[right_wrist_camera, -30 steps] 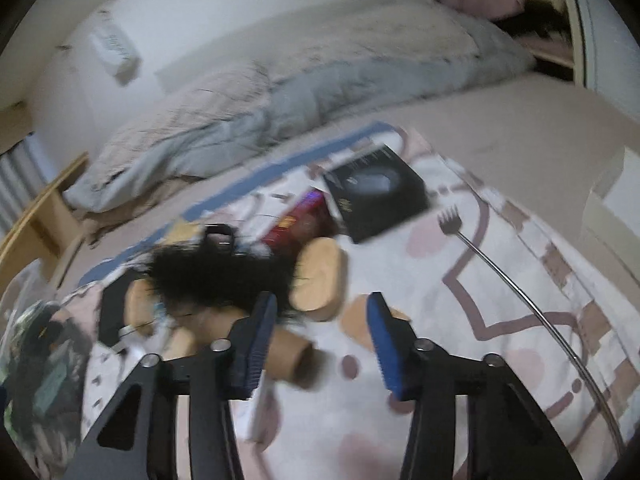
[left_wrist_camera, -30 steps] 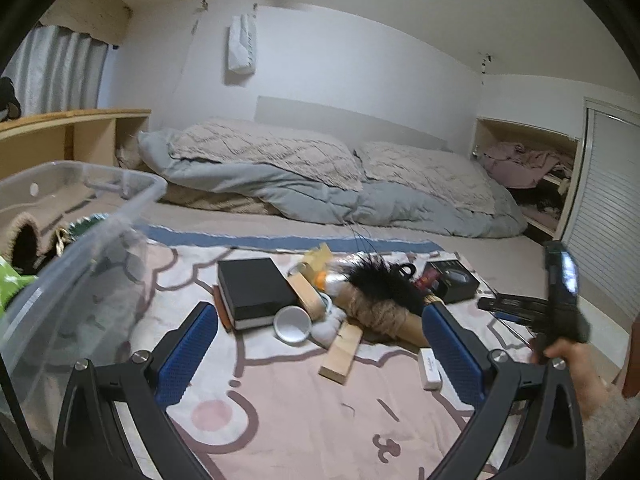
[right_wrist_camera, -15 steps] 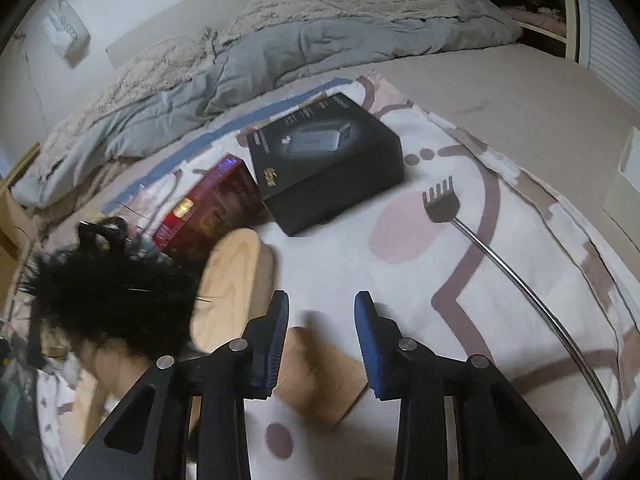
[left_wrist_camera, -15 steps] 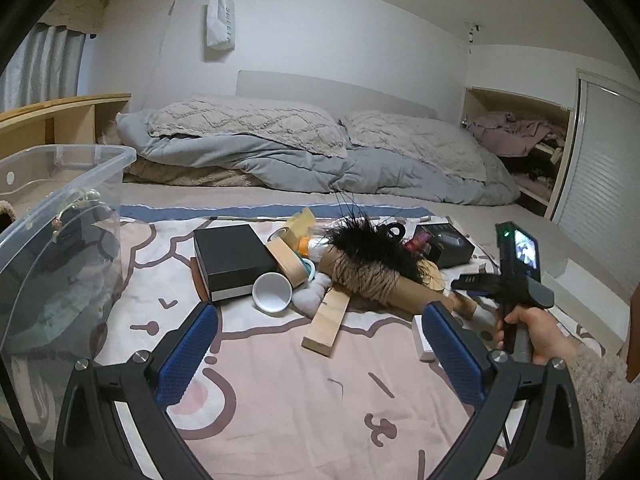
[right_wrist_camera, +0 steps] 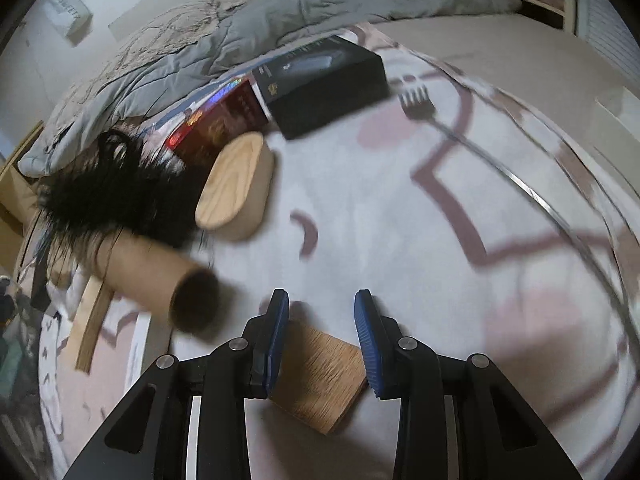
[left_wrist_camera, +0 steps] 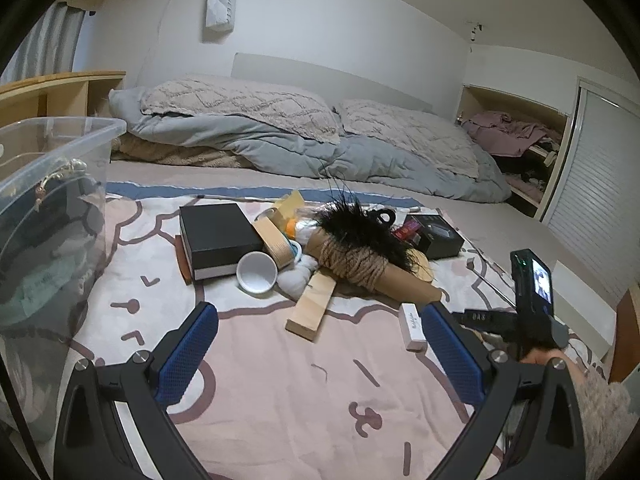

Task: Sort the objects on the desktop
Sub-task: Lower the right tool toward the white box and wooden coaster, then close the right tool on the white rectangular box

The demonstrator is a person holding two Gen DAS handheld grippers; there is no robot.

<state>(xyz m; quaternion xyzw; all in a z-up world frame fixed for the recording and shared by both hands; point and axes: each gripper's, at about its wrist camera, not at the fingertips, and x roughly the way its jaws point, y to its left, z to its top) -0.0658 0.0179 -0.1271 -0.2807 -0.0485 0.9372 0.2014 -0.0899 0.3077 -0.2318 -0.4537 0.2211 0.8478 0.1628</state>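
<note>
Flat brown wood square (right_wrist_camera: 320, 376) on blanket, btwn tool pads.

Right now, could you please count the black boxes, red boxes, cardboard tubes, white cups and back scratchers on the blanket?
Black boxes: 2
Red boxes: 1
Cardboard tubes: 1
White cups: 1
Back scratchers: 1
Total: 6

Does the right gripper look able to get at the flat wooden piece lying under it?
Probably yes. The right gripper hangs right over the flat wooden piece, its jaws apart on either side, and nothing lies between. The cardboard tube lies off to one side, clear of it.
</note>
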